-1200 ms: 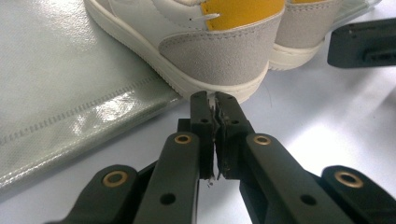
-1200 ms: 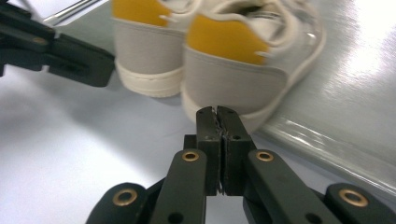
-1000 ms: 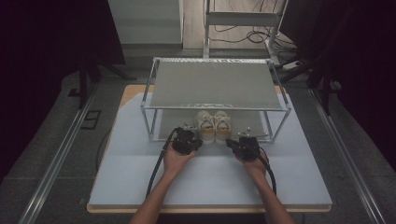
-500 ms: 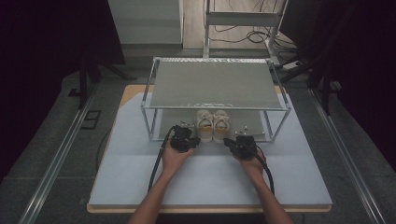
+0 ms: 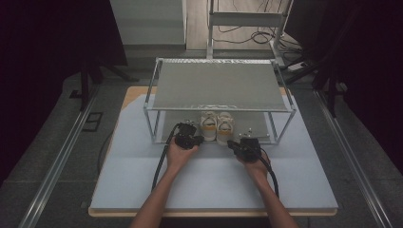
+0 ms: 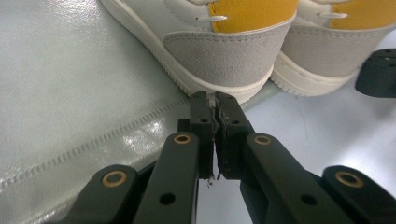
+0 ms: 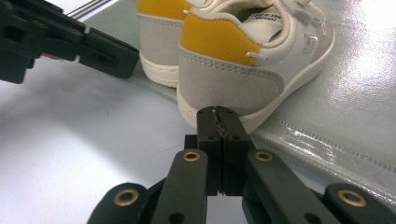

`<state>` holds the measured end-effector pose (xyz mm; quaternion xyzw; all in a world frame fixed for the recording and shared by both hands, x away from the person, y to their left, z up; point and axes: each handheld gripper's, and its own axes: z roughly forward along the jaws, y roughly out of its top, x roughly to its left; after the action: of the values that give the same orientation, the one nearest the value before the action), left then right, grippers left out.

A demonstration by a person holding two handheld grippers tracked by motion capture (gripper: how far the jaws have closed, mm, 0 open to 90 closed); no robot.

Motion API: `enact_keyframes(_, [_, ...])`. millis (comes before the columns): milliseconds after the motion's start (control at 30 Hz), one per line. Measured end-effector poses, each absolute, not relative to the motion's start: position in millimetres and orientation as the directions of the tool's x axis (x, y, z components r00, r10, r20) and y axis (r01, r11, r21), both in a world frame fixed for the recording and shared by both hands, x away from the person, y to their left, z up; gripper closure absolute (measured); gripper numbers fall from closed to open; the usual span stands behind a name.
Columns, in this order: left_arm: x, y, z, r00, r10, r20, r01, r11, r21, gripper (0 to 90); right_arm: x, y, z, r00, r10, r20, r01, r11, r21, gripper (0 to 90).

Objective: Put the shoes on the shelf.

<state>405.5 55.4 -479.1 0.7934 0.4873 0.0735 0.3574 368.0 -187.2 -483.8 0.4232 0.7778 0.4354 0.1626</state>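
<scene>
A pair of small white shoes with yellow heel tabs and grey suede heels (image 5: 216, 126) stands on the lower grey shelf of a metal rack (image 5: 151, 118), heels toward me. In the left gripper view, my left gripper (image 6: 211, 100) is shut, empty, its tips at the sole edge of the left shoe's heel (image 6: 224, 51). The right gripper view has my right gripper (image 7: 217, 114) shut on nothing, tips against the right shoe's heel (image 7: 229, 79). From above, the left gripper (image 5: 199, 138) and right gripper (image 5: 232, 144) flank the heels.
The rack's grey top shelf (image 5: 218, 85) overhangs the shoes, with thin metal posts at its front corners (image 5: 274, 128). The pale blue table top (image 5: 214, 185) has free room in front of the rack. Cables trail back from both grippers along the forearms.
Both hands have edged slightly forward toward the shoes' heels. The shoes have not moved.
</scene>
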Motion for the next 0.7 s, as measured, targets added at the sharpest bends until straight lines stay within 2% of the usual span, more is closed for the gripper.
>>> enact_keyframes(700, [406.9, 44.8, -479.2, 0.527, 0.815, -0.241, 0.717, -0.274, 0.641, 86.3, 392.8, -187.7, -486.8, -0.521, 0.848, 0.098, 0.523, 0.226, 0.822, 89.5])
